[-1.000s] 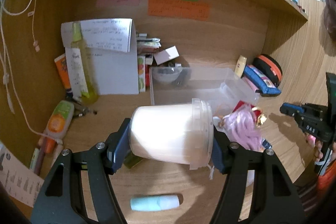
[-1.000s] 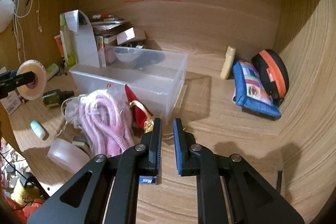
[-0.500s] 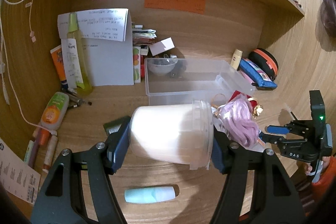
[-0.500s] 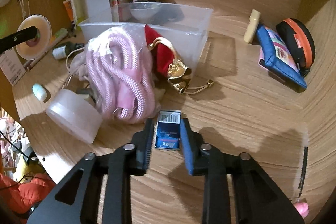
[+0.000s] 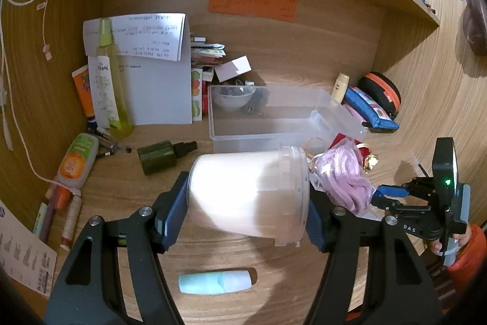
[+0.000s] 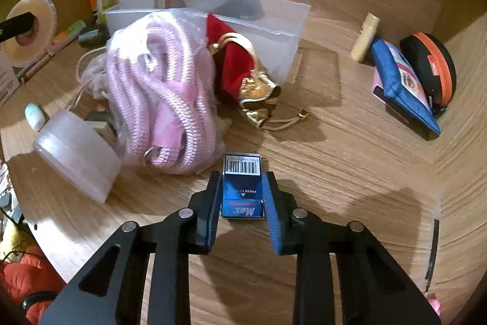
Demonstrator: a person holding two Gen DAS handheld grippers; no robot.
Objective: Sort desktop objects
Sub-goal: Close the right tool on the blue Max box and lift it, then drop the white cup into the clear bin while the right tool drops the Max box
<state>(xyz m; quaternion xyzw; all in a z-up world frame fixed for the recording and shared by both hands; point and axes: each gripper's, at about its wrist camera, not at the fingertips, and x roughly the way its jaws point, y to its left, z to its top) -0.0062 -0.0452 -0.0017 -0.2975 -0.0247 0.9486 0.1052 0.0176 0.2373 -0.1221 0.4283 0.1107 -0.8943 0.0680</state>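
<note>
Desk (image 6: 350,142) is cluttered; clear bin (image 5: 274,124) sits mid-frame in the left view, only a small bowl in its far corner, so sorting is barely begun

Left gripper (image 5: 248,206) unchanged over the last second: same spot at lower centre of its view, jaws at a middling spread and clamped on the white tub (image 5: 246,194), which lies sideways between the pads, lid end to the right. Tub is off the desk, not yet over the bin

Pink rope bag (image 6: 161,99) fills centre-left of the right view, touching the bin's front wall, red and gold pouch (image 6: 240,75) tucked against it

Right gripper (image 6: 242,197) is what changed: a second ago it was higher with jaws shut, looking across at the bin; now it is down low at the desk, pitched steeper, straddling the blue box (image 6: 242,188) at lower centre of its view. Jaws opened to fit the box and are now closing; box is between them, flat on the desk, pads close to its sides but contact is not clear

Meaning: right hand is mid-grasp on the box, likely its next item for sorting; lift not started
</note>
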